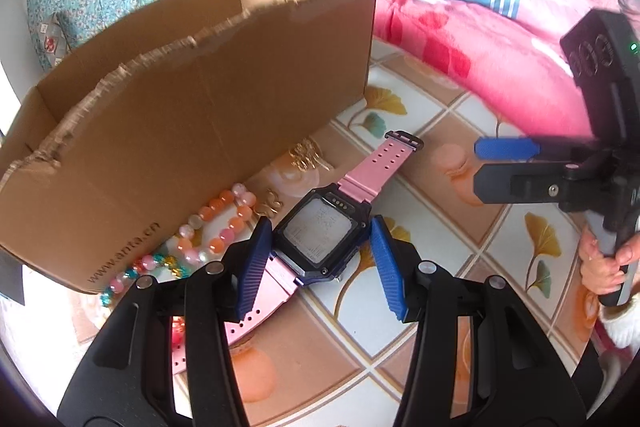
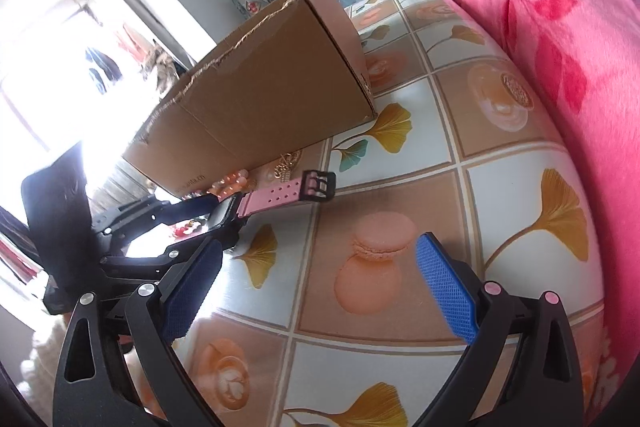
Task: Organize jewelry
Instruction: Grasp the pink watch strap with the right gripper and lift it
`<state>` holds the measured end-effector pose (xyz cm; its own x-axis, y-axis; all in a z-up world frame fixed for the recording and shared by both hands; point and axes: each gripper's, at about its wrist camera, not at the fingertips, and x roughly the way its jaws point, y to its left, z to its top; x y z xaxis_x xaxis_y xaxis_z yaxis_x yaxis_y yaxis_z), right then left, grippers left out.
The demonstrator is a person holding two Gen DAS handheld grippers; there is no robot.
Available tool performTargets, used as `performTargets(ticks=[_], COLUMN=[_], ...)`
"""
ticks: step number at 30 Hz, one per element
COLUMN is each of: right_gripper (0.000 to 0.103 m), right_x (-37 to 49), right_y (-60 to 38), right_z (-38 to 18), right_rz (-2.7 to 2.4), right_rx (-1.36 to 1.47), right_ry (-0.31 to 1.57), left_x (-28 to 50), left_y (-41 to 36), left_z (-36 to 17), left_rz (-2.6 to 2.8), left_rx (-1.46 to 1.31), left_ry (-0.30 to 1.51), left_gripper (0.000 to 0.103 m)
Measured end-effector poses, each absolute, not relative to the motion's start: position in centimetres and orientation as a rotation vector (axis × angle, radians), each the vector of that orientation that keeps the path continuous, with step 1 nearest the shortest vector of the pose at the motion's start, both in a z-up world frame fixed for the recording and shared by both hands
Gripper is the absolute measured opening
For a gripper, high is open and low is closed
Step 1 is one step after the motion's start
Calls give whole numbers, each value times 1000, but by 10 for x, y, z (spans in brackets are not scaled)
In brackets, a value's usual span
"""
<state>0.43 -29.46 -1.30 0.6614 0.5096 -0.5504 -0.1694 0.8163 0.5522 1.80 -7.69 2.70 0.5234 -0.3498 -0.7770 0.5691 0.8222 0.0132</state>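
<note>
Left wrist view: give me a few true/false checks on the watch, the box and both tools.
1. The left tool straddles the watch case, one finger on each side. True.
2. The watch strap is green. False: it is pink.
3. The bead bracelet lies inside the cardboard box. False: it lies on the tablecloth against the box's outer wall.
4. The right tool is open with nothing between its fingers. True.
5. The box is closed with a lid. False: its top is open, with torn edges.
</note>
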Motion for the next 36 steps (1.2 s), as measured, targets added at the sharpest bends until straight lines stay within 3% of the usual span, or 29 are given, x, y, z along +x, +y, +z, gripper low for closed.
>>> performTargets(ticks=[9, 14, 18, 24, 26, 29, 33, 36], right_gripper=[94, 76, 75, 52, 34, 14, 6, 6], right_x=[2, 13, 12, 36, 41, 47, 43, 41], right_y=[-282, -268, -257, -263, -266, -271, -271, -274], right_z=[-12, -17, -17, -20, -24, -31, -27, -26], right_rz=[540, 533, 546, 495, 472, 446, 427, 424], right_rx=[699, 709, 695, 755, 778, 802, 797, 799], right_ry=[737, 812, 837, 895, 898, 904, 885, 876], left_x=[8, 5, 14, 33, 32, 28, 17, -3], left_y=[-74, -78, -67, -53, -54, -61, -76, -87], left_z=[29, 19, 18, 14, 13, 15, 18, 21], left_rz=[-646, -671, -695, -749, -756, -754, -741, -730], left_rx=[158, 143, 40, -125, -121, -57, 82, 225], left_ry=[912, 930, 959, 1041, 1040, 1023, 989, 927], left_gripper=[47, 47, 47, 47, 47, 47, 46, 48])
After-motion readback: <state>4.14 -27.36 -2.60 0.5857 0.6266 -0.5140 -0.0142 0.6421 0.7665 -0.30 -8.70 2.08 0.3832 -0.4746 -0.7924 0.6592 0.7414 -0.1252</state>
